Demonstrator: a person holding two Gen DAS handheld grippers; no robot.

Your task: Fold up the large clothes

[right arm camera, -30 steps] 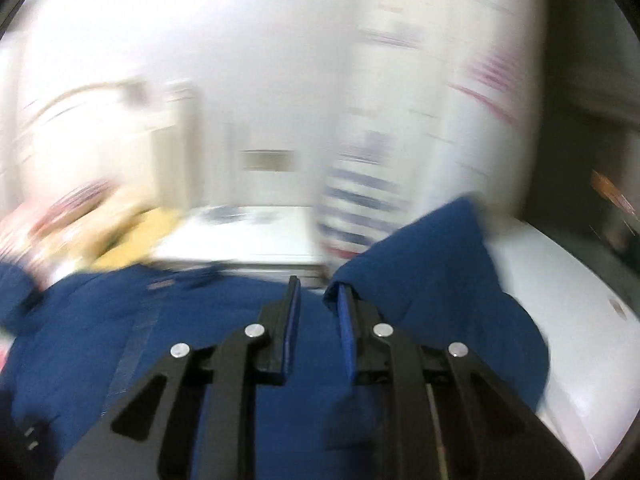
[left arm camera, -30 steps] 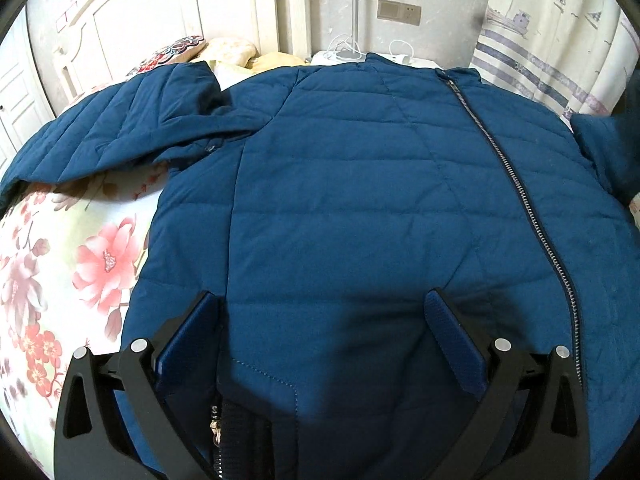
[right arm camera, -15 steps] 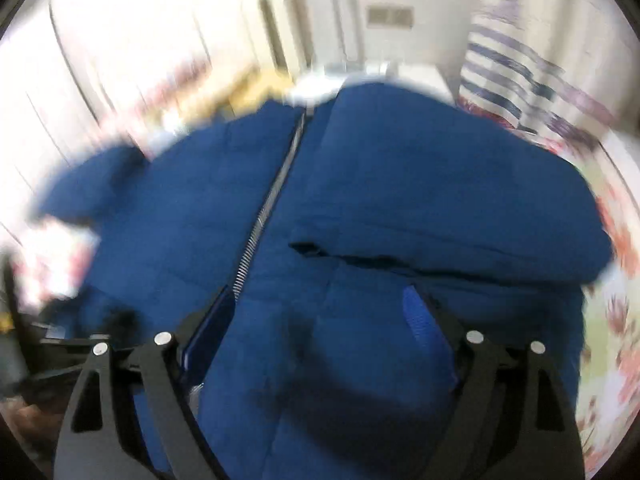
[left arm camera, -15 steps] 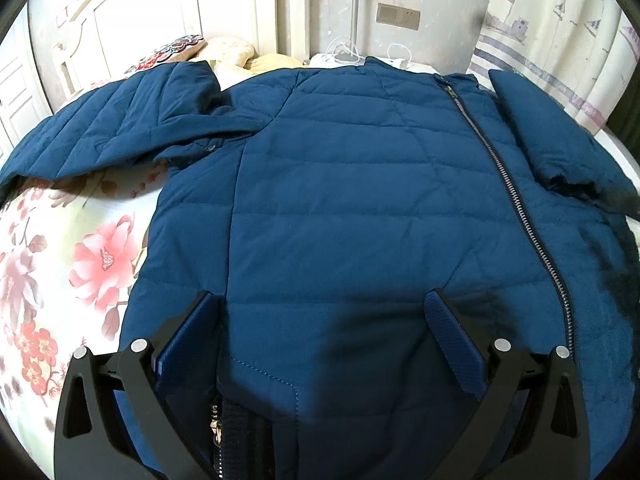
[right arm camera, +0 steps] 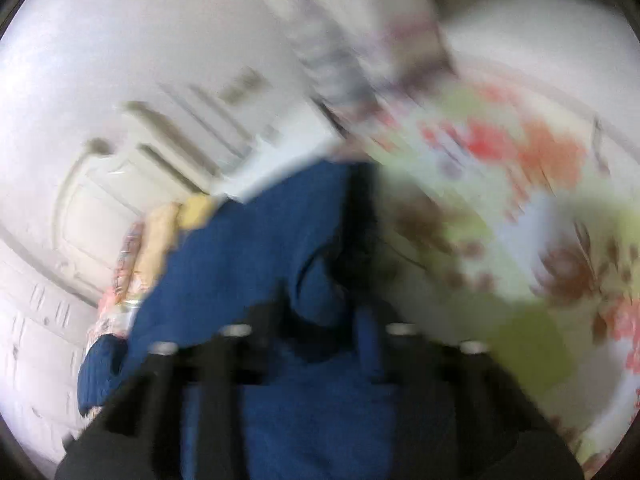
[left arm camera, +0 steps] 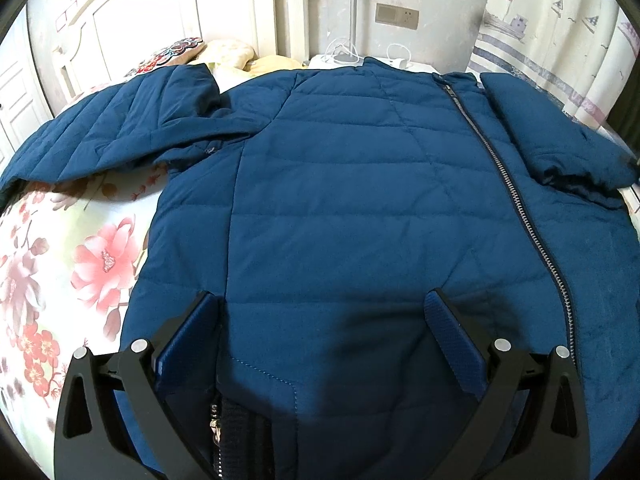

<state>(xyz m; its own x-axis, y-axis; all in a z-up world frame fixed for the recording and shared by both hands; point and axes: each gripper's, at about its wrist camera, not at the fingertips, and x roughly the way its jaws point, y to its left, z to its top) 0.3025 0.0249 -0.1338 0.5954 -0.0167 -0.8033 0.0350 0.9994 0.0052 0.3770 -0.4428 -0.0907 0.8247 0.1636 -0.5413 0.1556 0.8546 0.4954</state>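
Observation:
A dark blue quilted jacket (left arm camera: pixel 340 200) lies front up on the bed, zipper (left arm camera: pixel 516 200) shut, running down its right side. Its left sleeve (left arm camera: pixel 100 136) stretches out to the left. Its right sleeve (left arm camera: pixel 548 136) is folded over the right chest. My left gripper (left arm camera: pixel 324 312) is open and empty, hovering over the jacket's hem. The right wrist view is heavily blurred: my right gripper (right arm camera: pixel 320 320) shows with its jaws apart over blue jacket fabric (right arm camera: pixel 260 248), nothing clearly held.
The floral bedsheet (left arm camera: pixel 80 248) shows left of the jacket. A white headboard (left arm camera: pixel 140 20) and pillows (left arm camera: pixel 224 50) lie at the back left. A nightstand (left arm camera: pixel 360 60) with cables and a striped curtain (left arm camera: pixel 540 32) stand behind.
The right gripper let go of the right sleeve, which now lies folded on the chest, and swung away fast toward the bed's right side. The left gripper stayed still.

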